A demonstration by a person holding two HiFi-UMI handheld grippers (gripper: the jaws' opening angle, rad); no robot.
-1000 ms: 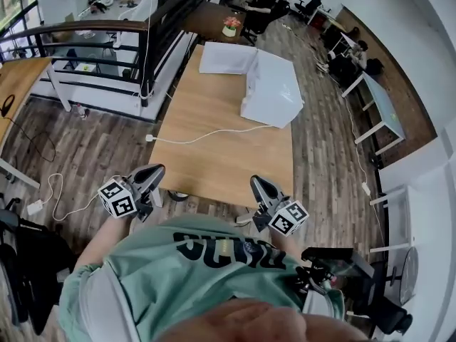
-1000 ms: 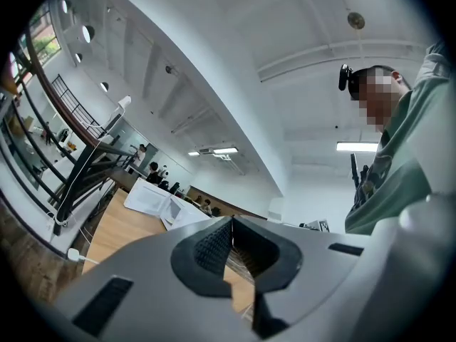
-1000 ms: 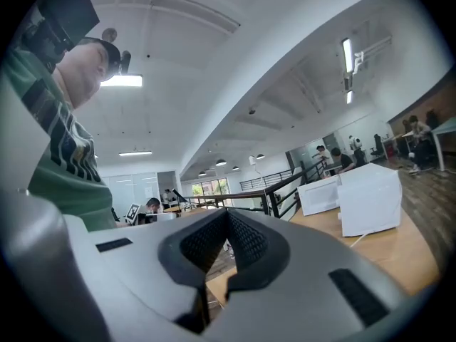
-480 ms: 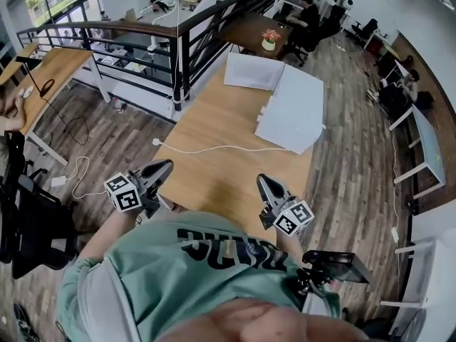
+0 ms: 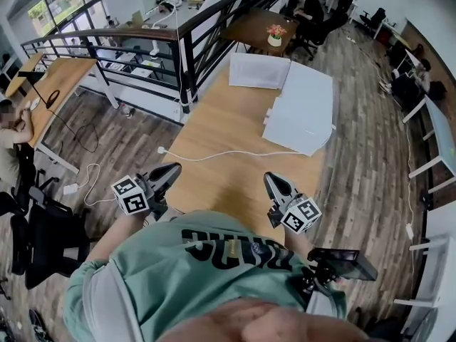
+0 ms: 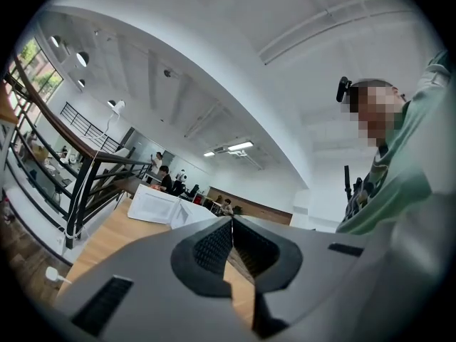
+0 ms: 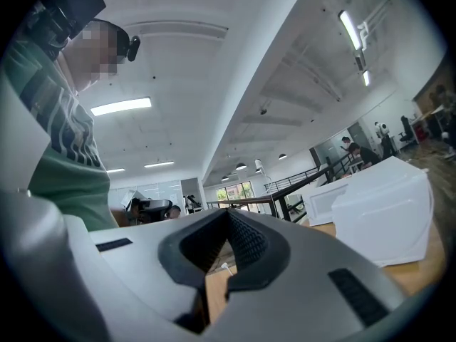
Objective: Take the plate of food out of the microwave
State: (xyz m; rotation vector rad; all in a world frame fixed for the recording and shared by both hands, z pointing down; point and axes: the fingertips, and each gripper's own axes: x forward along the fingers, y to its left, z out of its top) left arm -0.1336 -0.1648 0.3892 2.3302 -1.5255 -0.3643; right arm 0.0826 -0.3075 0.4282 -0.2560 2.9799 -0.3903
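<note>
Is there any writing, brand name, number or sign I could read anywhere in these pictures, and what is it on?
Dark print on the person's green T-shirt: large letters, upside down and creased, not readable.
Black-and-white marker cubes: square patterns only, no letters or numbers.
White microwave: no label can be made out.

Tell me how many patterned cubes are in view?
2. One cube rides the left gripper, another cube the right gripper, both near the table's front edge. None seems hidden.
</note>
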